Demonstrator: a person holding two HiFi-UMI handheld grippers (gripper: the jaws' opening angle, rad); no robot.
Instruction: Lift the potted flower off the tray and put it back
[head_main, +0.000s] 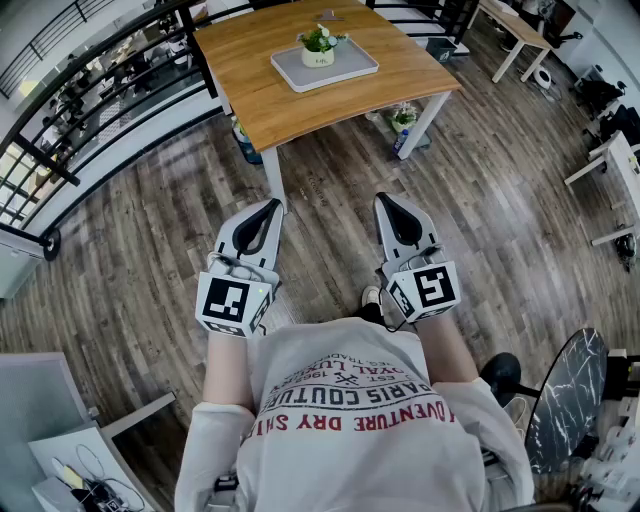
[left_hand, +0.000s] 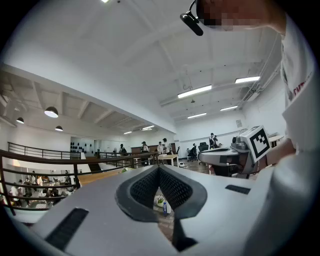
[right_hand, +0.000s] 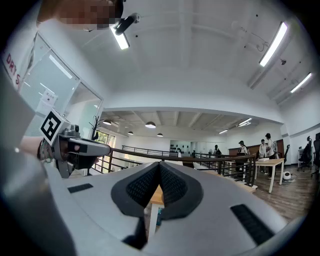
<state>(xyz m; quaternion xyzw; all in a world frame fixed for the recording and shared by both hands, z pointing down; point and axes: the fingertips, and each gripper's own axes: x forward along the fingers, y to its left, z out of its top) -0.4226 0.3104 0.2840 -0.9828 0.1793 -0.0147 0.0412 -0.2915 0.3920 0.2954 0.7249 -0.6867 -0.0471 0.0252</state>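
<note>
**Pot dead ahead, well beyond both closed jaws**

On the left, the left gripper (head_main: 268, 208) is held level in front of the person's body. Its jaws are closed tip to tip with nothing between them, as its own view confirms (left_hand: 159, 170). It points out over the wooden floor (head_main: 150, 230) towards the far bench (head_main: 250, 95).

In the middle of that bench lies the grey tray (head_main: 350, 68), and the potted flower (head_main: 320, 45) stands upright on it, towards the tray's far left part. The pot's long axis is vertical, so I'd say jaws kept level could close on its sides without any turn of the wrist. From the jaws the pot lies straight on and far off, roughly on the line that runs between the two grippers. A wide stretch of bare floor separates them from the bench's near edge.

On the right, the right gripper (head_main: 388, 205) matches its partner: level, jaws closed and empty (right_hand: 160, 165), aimed at the same bench. Neither hand looks clearly nearer to the pot, though the left lines up with it a shade better.

By my reckoning the lift has not begun. The person must first walk up to the bench and part one pair of jaws.

A smaller plant (head_main: 403, 117) on the floor under the bench's right end is not the one on the tray.
</note>
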